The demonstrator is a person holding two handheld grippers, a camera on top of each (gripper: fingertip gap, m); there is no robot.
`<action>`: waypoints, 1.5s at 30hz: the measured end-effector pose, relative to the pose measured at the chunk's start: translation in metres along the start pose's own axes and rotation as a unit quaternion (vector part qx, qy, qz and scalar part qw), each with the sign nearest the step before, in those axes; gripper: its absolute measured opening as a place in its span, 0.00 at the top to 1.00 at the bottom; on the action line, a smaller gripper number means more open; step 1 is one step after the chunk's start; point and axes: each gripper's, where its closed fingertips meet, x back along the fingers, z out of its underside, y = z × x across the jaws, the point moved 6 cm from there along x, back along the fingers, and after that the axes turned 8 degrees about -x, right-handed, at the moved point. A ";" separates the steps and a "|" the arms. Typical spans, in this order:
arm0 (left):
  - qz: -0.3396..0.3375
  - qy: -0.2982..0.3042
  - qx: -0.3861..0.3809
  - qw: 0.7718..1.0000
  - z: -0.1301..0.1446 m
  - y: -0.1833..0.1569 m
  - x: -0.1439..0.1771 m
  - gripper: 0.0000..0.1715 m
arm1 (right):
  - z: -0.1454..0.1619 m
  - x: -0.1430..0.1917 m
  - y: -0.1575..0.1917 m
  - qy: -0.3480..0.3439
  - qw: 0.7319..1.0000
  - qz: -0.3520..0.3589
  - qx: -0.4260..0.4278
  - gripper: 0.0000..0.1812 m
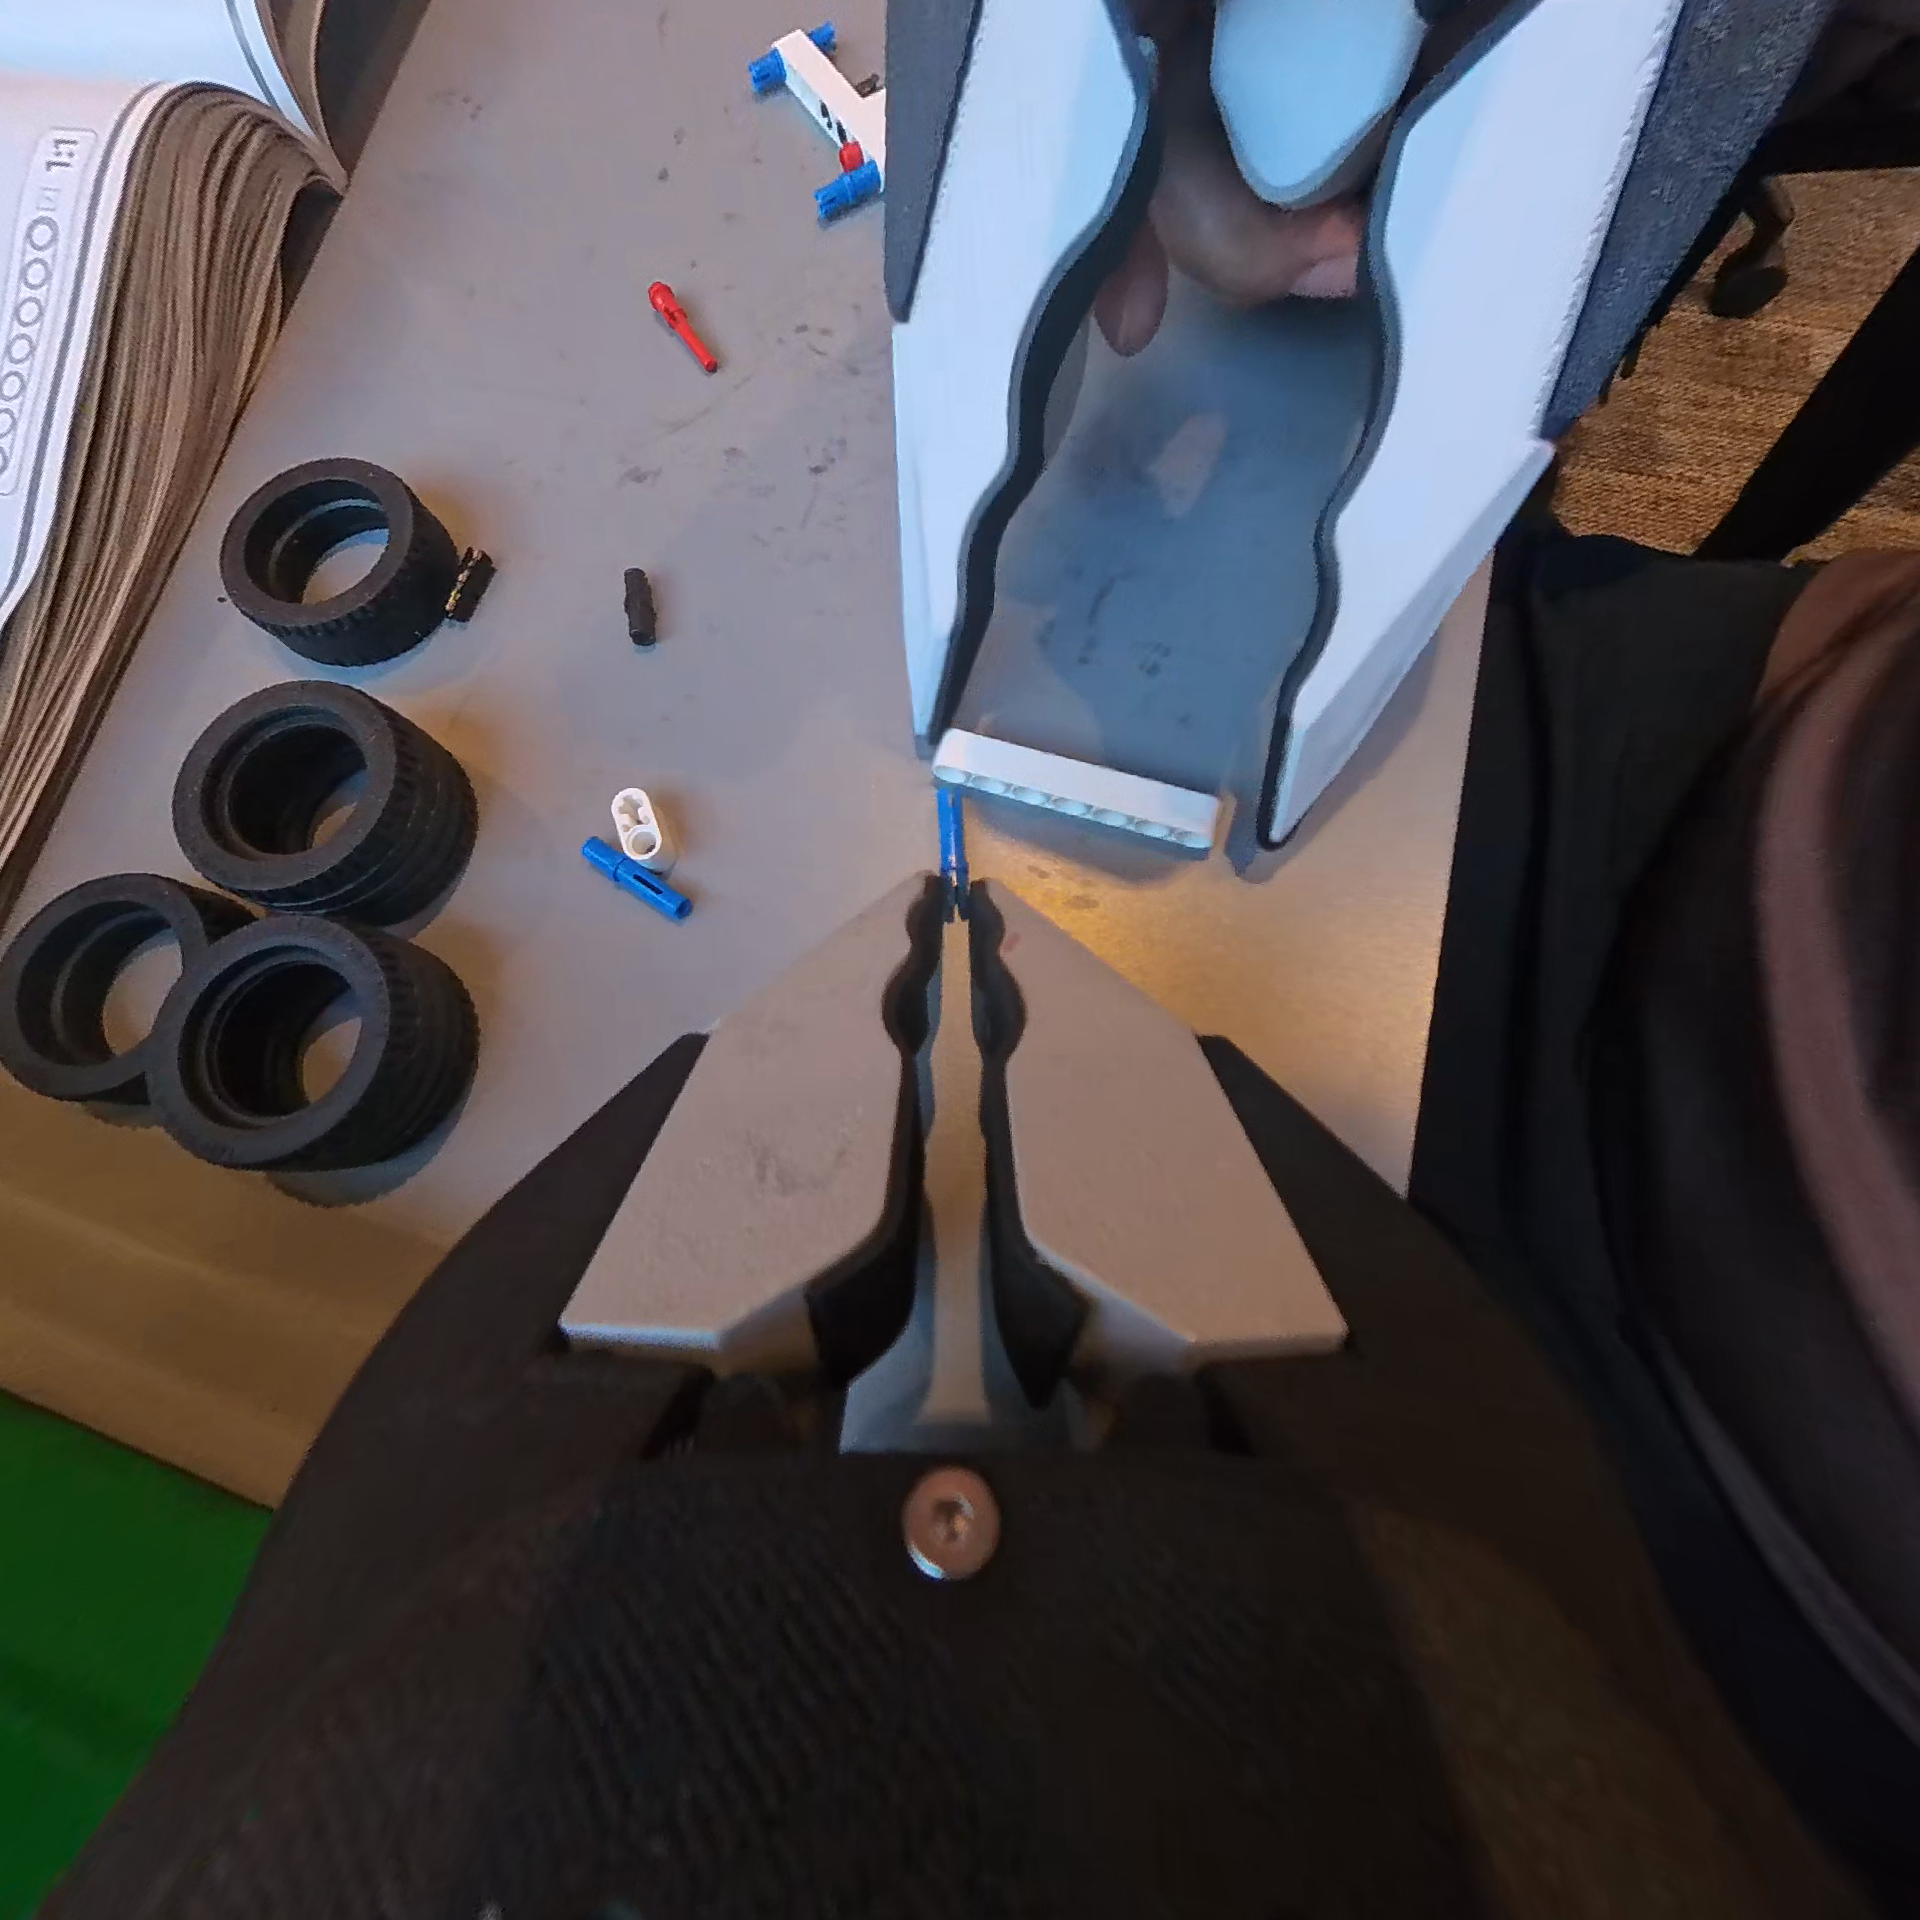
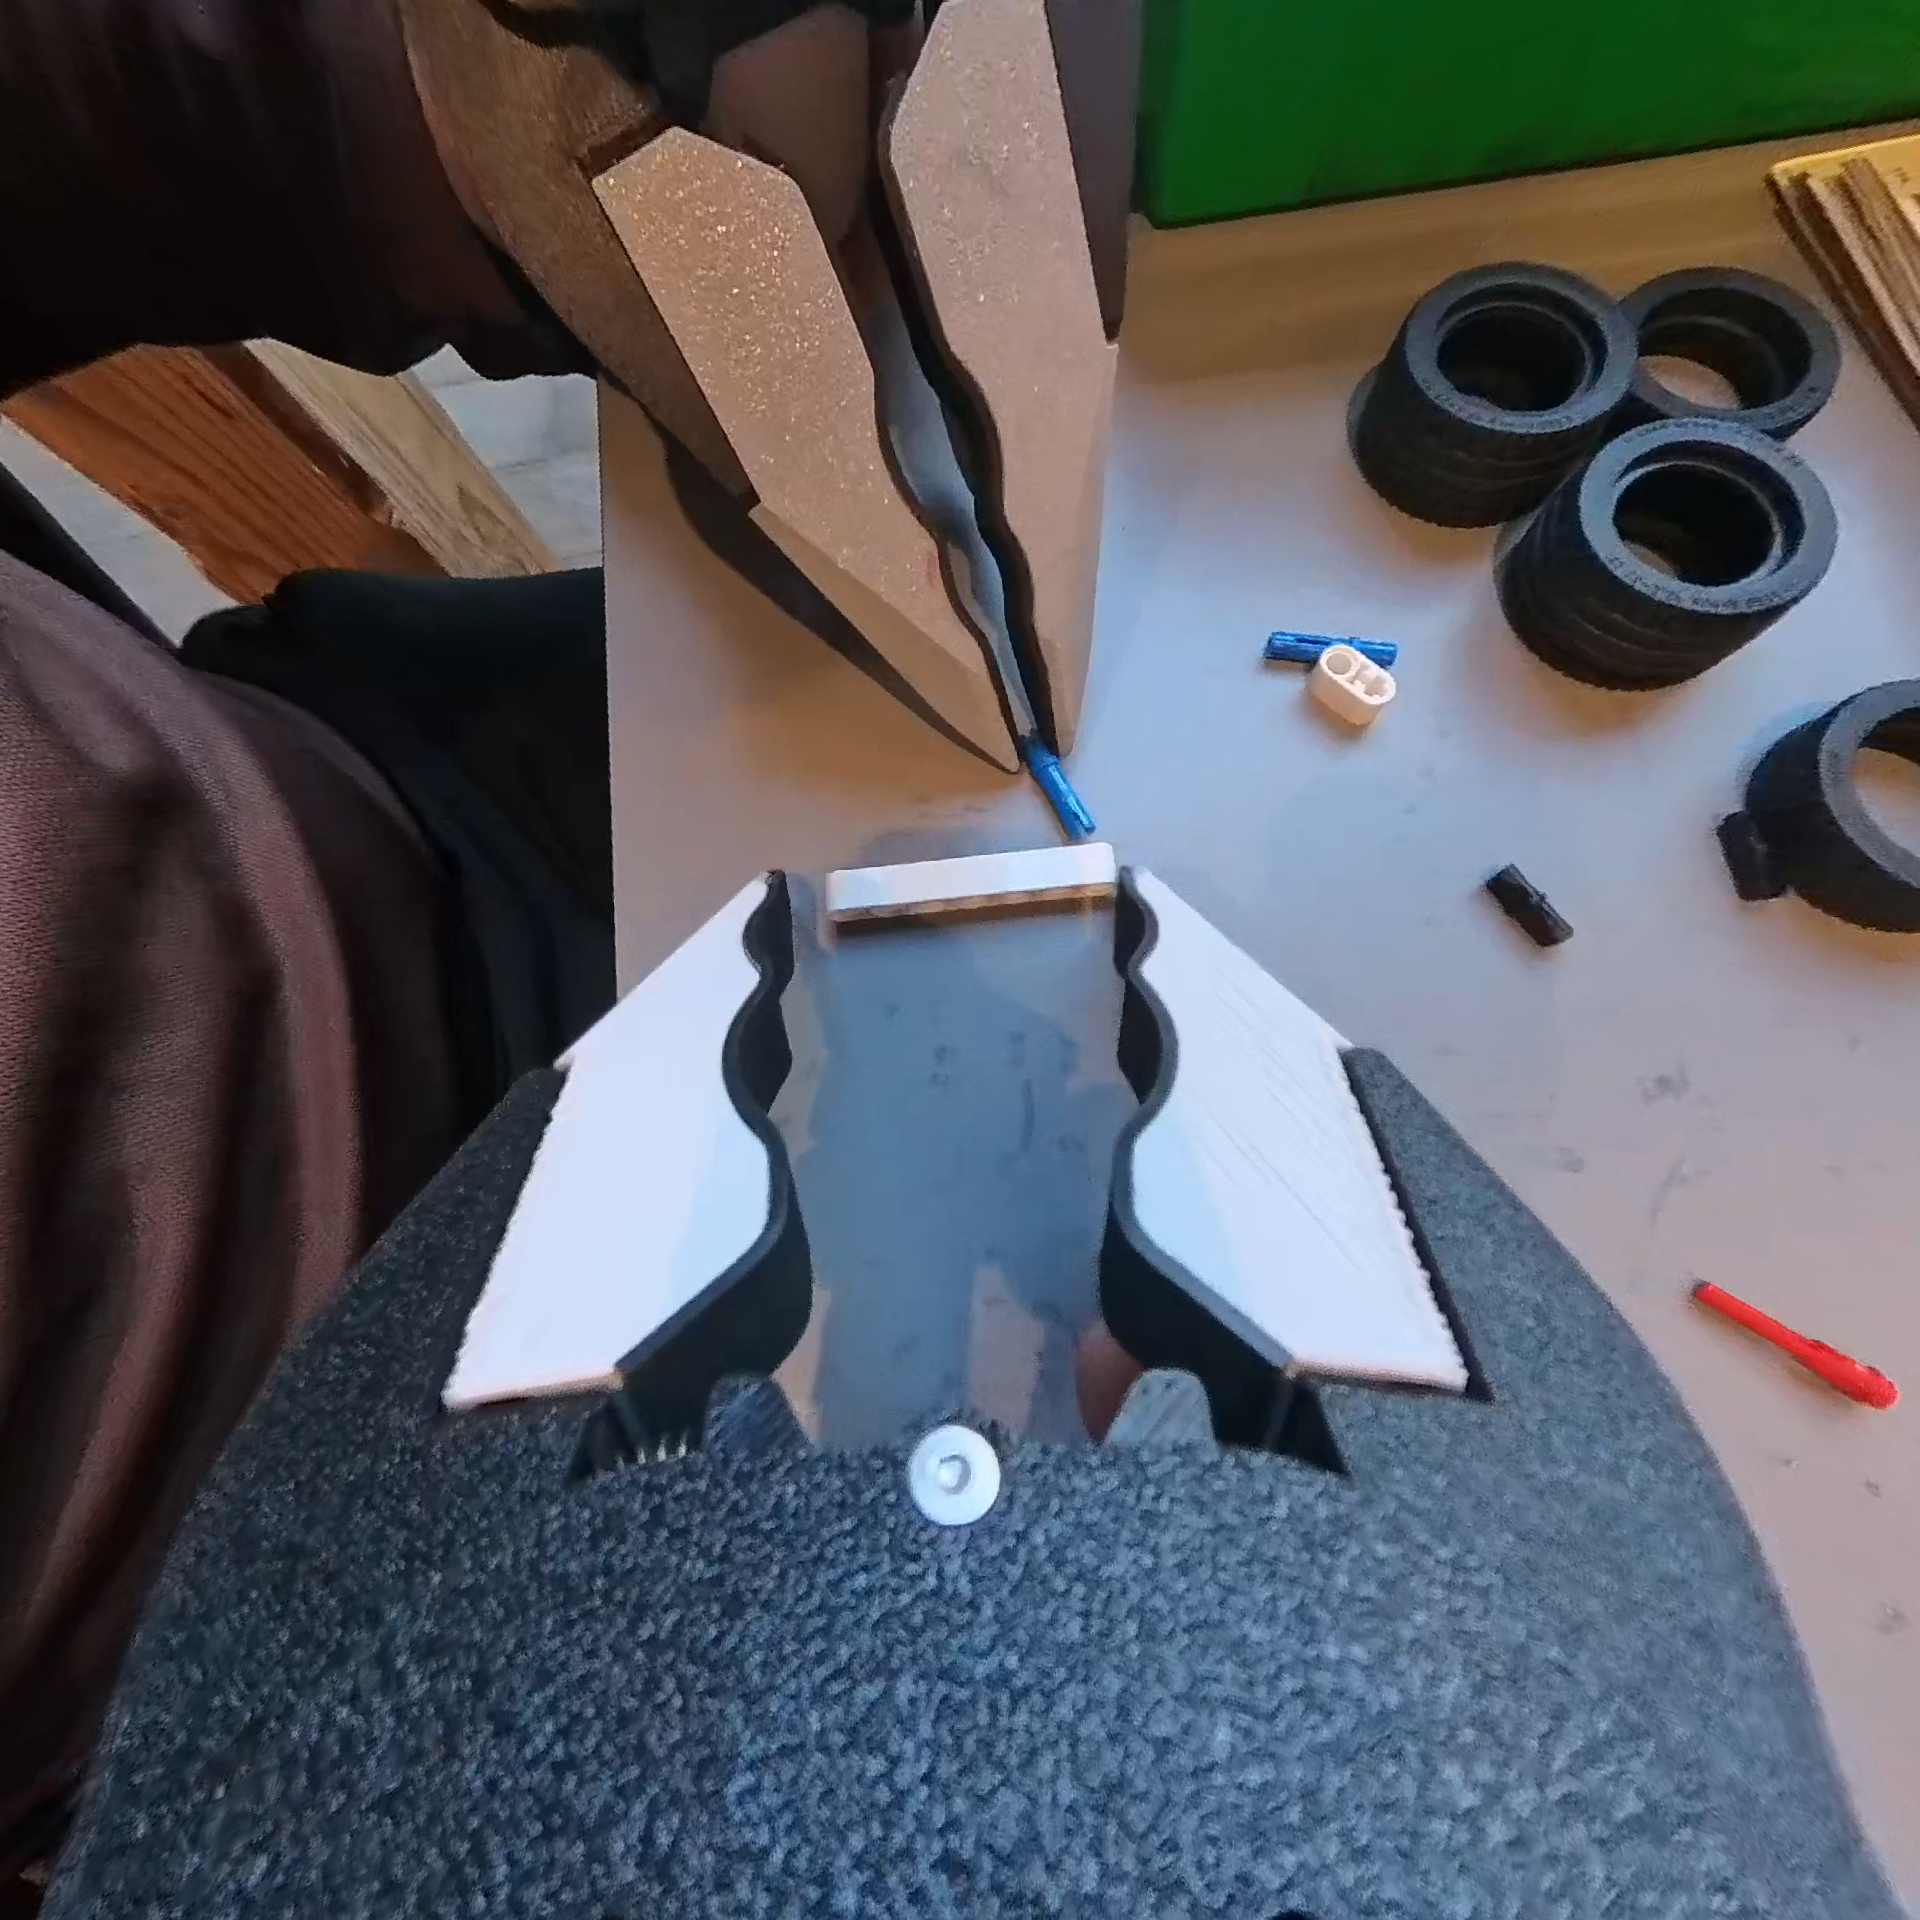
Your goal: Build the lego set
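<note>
The left gripper (image 1: 958, 902) has its two fingers pressed almost together, pinching a blue pin (image 1: 951, 847) by one end; the free end of the pin points straight ahead of the claw at the left end hole of a white beam (image 1: 1075, 807). From the right wrist view the pin's tip (image 2: 1060, 795) lies just beside the beam's end, and whether it has entered the hole cannot be told.

The right gripper (image 2: 971, 883) clamps that white beam (image 2: 971, 878) crosswise, one end against each fingertip, so its fingers stand a beam's length apart (a wide grip, yet a closed one). Both claws hang close over a grey table (image 1: 540, 416).

To the left of the left claw lie a second blue pin crossed with a small white connector (image 1: 642, 831), and farther ahead a black pin (image 1: 641, 606) and a red axle pin (image 1: 681, 325). Well off to the left sit four black tyres (image 1: 327, 795), two of them touching. Beyond those lies an open instruction booklet (image 1: 114, 343). Far ahead and left of the right claw's finger rests a small white assembly with blue pins (image 1: 831, 120).
</note>
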 end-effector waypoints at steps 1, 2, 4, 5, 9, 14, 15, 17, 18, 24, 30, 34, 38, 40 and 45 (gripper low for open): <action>0.000 0.000 -0.001 1.000 0.000 0.000 0.000 0.99 | 0.000 -0.001 0.000 0.003 1.000 0.000 0.000 0.66; 0.000 0.000 -0.002 1.000 0.000 0.000 0.000 0.99 | 0.001 -0.001 0.000 0.004 1.000 0.000 0.000 0.66; 0.001 0.000 -0.003 1.000 0.000 0.000 0.000 0.99 | 0.000 -0.001 0.000 0.004 1.000 0.000 -0.002 0.68; 0.002 0.000 -0.003 1.000 0.000 0.000 0.000 0.99 | 0.000 -0.001 -0.001 0.004 1.000 0.001 -0.005 0.69; 0.005 -0.001 -0.006 1.000 -0.001 0.000 -0.001 0.99 | 0.000 -0.001 -0.002 0.004 1.000 -0.002 -0.011 0.69; 0.008 -0.001 -0.007 1.000 -0.001 0.000 -0.001 0.99 | 0.000 -0.001 -0.002 0.004 1.000 -0.003 -0.011 0.69; 0.010 -0.002 -0.007 1.000 -0.001 0.000 -0.002 0.99 | 0.000 -0.001 -0.002 0.005 1.000 -0.006 -0.011 0.69; 0.017 -0.002 -0.002 1.000 -0.001 0.001 -0.002 0.99 | 0.000 -0.001 -0.002 0.005 1.000 -0.010 -0.010 0.69; 0.021 -0.002 0.001 1.000 -0.001 0.002 -0.002 0.99 | 0.000 -0.001 -0.002 0.006 1.000 -0.014 -0.010 0.69; 0.042 -0.005 -0.004 0.999 -0.001 0.001 -0.002 0.99 | 0.000 -0.001 -0.004 0.013 0.999 -0.033 0.017 0.70; 0.071 -0.009 -0.006 0.997 -0.002 0.000 -0.002 0.99 | 0.000 0.000 -0.005 0.018 0.998 -0.052 0.042 0.69; 0.073 -0.010 -0.010 0.997 -0.002 0.000 -0.002 0.99 | 0.002 0.002 -0.002 0.022 0.996 -0.067 0.062 0.69; 0.083 -0.011 -0.019 0.996 -0.002 -0.001 -0.001 0.99 | 0.002 0.001 -0.002 0.025 0.994 -0.079 0.076 0.69; 0.088 -0.011 -0.016 0.996 -0.001 -0.001 -0.002 0.99 | 0.002 0.001 -0.001 0.028 0.992 -0.088 0.083 0.69; 0.092 -0.012 -0.012 0.996 -0.002 0.000 -0.002 0.99 | 0.001 -0.001 0.000 0.032 0.991 -0.100 0.089 0.69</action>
